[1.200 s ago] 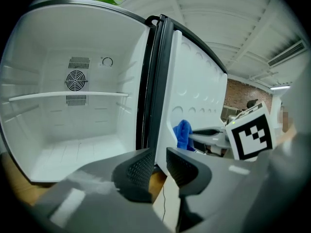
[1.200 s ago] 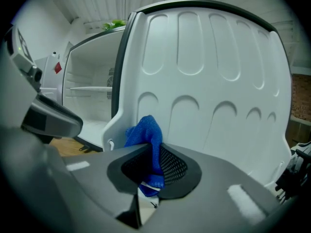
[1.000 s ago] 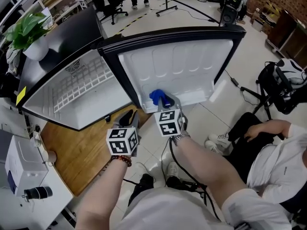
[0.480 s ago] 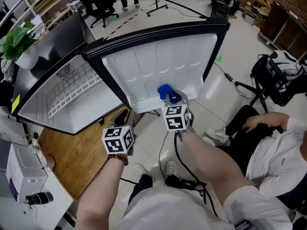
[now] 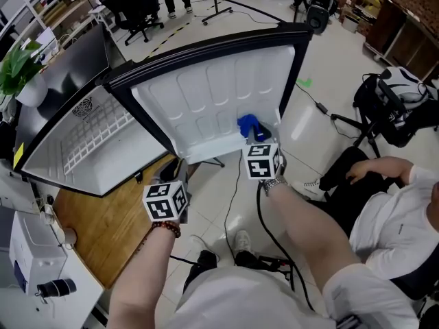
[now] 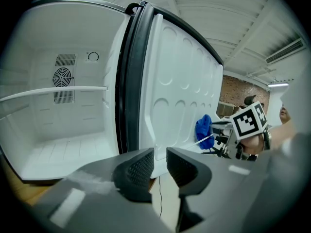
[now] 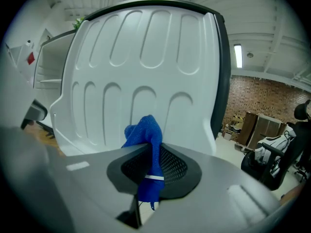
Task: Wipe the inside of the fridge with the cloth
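**Cloth sweeps rightward along the door liner**

The right hand-held gripper (image 7: pixel 149 170), pinching the blue cloth (image 5: pixel 248 125), has slid rightward across the fridge door (image 5: pixel 199 105)'s lower liner; the fridge compartment (image 6: pixel 58 130) probably remains to wipe. The left hand-held gripper (image 6: pixel 160 166) waits, slightly parted, empty.

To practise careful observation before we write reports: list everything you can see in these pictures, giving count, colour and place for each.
fridge: one, black shell, white inside, at left, standing open
fridge door: one, white liner with black edge, swung open, centre
cloth: one, blue, at the door's lower inner face
plant: one, green, white pot, far left by the fridge top
wooden surface: one, brown, below the fridge
seated person: one, white top, at right
left tongs: one, grey, jaws apart and empty, before the fridge
right tongs: one, grey, shut on the cloth
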Tool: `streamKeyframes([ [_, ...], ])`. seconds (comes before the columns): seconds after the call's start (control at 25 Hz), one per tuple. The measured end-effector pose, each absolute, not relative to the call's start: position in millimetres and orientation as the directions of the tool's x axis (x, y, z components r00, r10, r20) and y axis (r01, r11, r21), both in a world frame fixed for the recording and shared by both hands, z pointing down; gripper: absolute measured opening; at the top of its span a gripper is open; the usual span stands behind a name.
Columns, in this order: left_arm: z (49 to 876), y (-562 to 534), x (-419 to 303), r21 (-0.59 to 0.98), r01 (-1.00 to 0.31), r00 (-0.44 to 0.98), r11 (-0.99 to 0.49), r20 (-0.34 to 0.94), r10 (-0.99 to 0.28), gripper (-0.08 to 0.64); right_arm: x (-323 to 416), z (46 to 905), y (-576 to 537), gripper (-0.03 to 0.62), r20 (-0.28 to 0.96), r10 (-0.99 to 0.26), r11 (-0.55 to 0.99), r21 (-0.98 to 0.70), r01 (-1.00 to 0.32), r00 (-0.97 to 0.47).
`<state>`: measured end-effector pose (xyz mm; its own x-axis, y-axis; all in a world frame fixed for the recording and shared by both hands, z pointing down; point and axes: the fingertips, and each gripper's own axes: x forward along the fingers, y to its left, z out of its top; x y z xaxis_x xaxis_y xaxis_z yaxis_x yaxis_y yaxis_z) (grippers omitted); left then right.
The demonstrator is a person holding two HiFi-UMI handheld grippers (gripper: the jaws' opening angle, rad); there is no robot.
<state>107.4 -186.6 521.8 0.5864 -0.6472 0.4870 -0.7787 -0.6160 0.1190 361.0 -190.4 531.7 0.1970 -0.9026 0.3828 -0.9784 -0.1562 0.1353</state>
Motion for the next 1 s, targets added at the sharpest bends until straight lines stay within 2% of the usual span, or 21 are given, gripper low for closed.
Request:
streamKeyframes([
  [0.76, 523, -191, 114, 0.113, -0.788, 0.572, -0.605, 0.496, -0.653, 0.084, 399, 519, -174, 0.043, 0.362, -0.892, -0.243, 0.125, -0.962, 0.272],
  [1.0, 519, -188, 113, 0.122, -0.782, 0.585, -0.612, 0.483, -0.652, 0.084, 388, 499, -163, 0.043, 0.316, -0.919, -0.215, 0.096, -0.972, 0.235],
])
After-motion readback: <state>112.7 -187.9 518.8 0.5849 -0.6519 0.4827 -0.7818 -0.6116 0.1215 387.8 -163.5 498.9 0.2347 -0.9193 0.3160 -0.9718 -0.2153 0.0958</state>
